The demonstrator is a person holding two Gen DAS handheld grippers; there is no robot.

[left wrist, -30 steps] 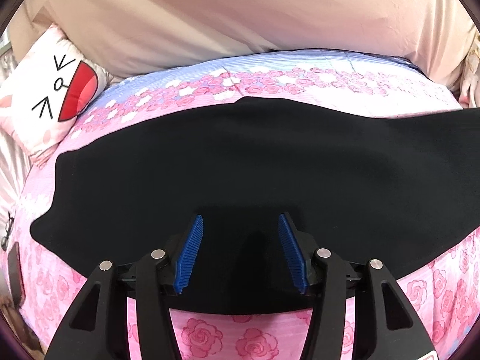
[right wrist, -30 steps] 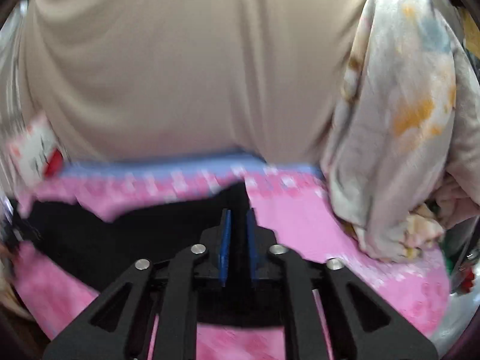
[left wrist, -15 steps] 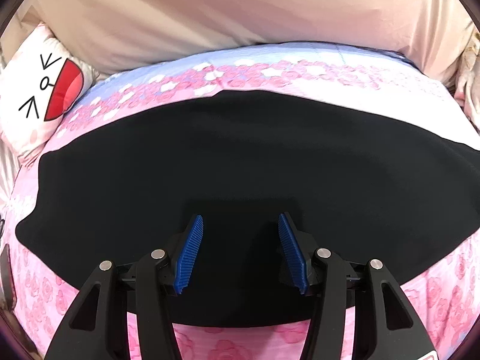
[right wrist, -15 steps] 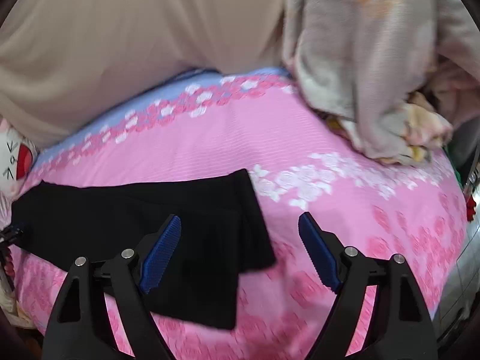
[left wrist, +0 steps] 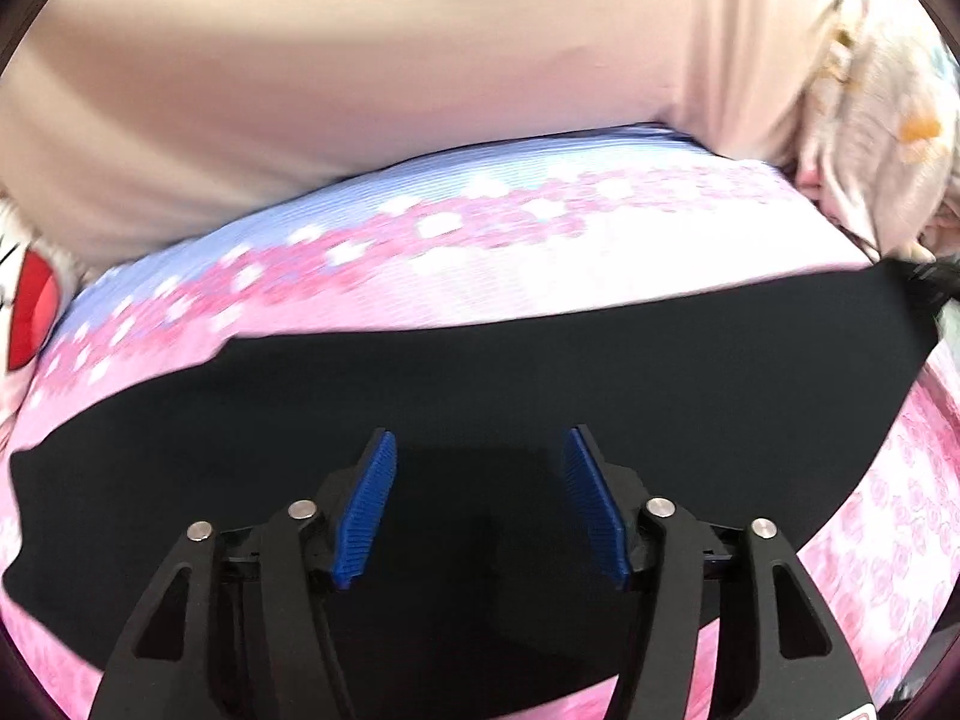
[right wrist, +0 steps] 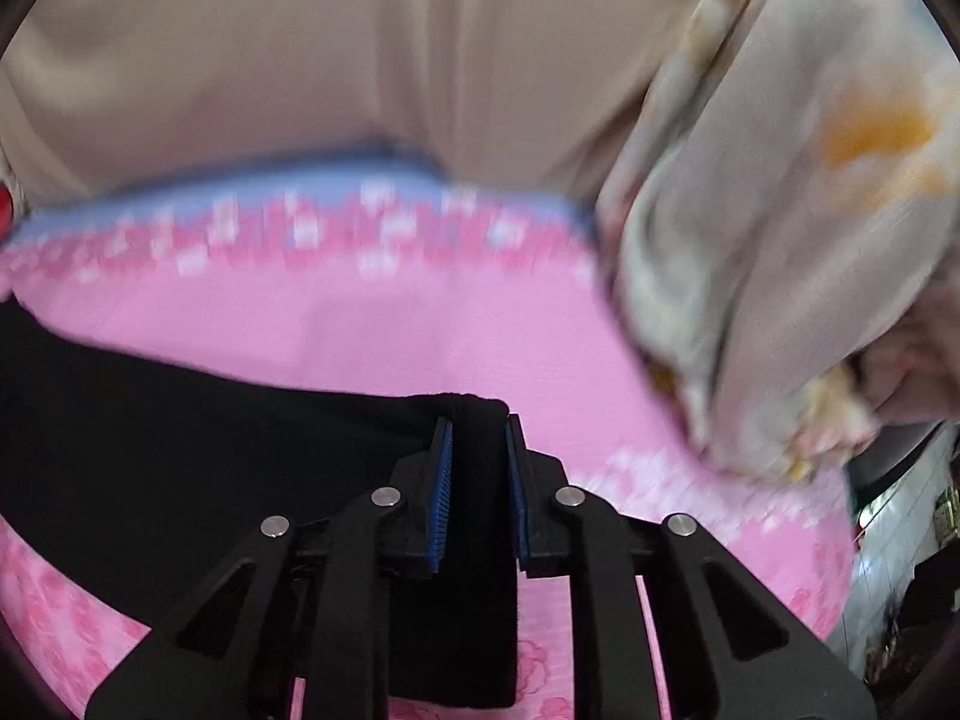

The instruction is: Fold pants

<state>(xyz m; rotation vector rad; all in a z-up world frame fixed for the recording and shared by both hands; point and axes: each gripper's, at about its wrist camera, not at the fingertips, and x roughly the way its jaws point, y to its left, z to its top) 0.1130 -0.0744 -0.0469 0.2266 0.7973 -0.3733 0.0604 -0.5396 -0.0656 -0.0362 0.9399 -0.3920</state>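
Black pants (left wrist: 540, 372) lie flat in a long band across the pink flowered bed. My left gripper (left wrist: 479, 438) hovers over their near middle. Its jaws are opening, and the blue pads (left wrist: 366, 504) stand apart with only flat cloth beneath them. In the right wrist view the pants (right wrist: 180, 432) run in from the left and end between my right gripper's (right wrist: 478, 426) fingers. That gripper's jaws are closing, with both pads pressed on the bunched end of the black cloth.
The pink rose-print bed sheet (left wrist: 540, 240) has a pale blue strip along the back. A beige drape (left wrist: 360, 72) hangs behind it. A white cartoon pillow (left wrist: 30, 306) sits at the far left. A crumpled pale floral blanket (right wrist: 780, 228) lies at the right.
My right gripper stood open wide over the pants' end half a second ago and has now closed on it. The left gripper shifted sideways over the pants and its jaws spread slightly.
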